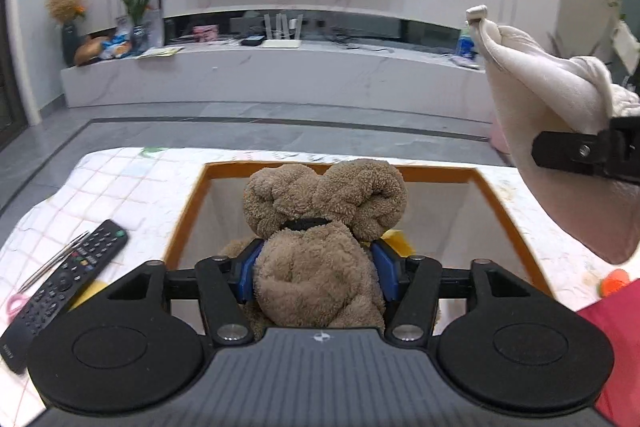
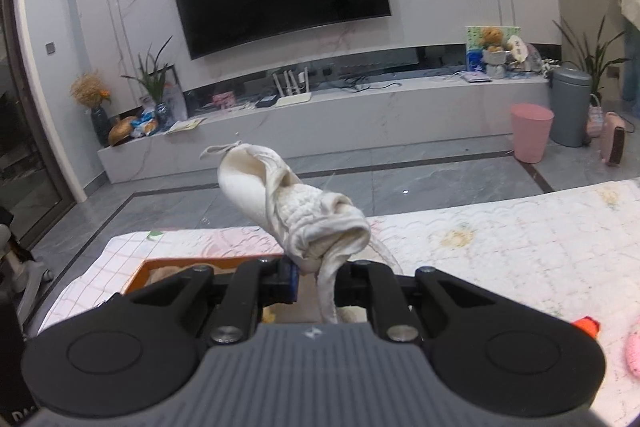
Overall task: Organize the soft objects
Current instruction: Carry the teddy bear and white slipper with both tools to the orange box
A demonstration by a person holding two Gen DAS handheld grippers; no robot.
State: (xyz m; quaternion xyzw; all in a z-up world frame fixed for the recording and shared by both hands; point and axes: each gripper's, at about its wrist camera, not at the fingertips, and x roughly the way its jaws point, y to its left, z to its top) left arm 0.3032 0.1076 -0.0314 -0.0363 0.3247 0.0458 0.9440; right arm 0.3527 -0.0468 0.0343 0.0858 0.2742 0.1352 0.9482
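Note:
A brown plush teddy bear hangs upright over an orange-rimmed box. My left gripper is shut on its body, with a blue pad against each side. A cream cloth item sticks up and forward from my right gripper, which is shut on its bunched end. In the left wrist view that cream cloth item hangs at the upper right, above the box's right side, with the right gripper beside it. The right wrist view shows the orange-rimmed box low on the left.
The box stands on a quilted checked cover. A black remote and pink-handled scissors lie left of the box. Something yellow lies inside it. An orange object, red fabric and a pink knitted item lie at the right.

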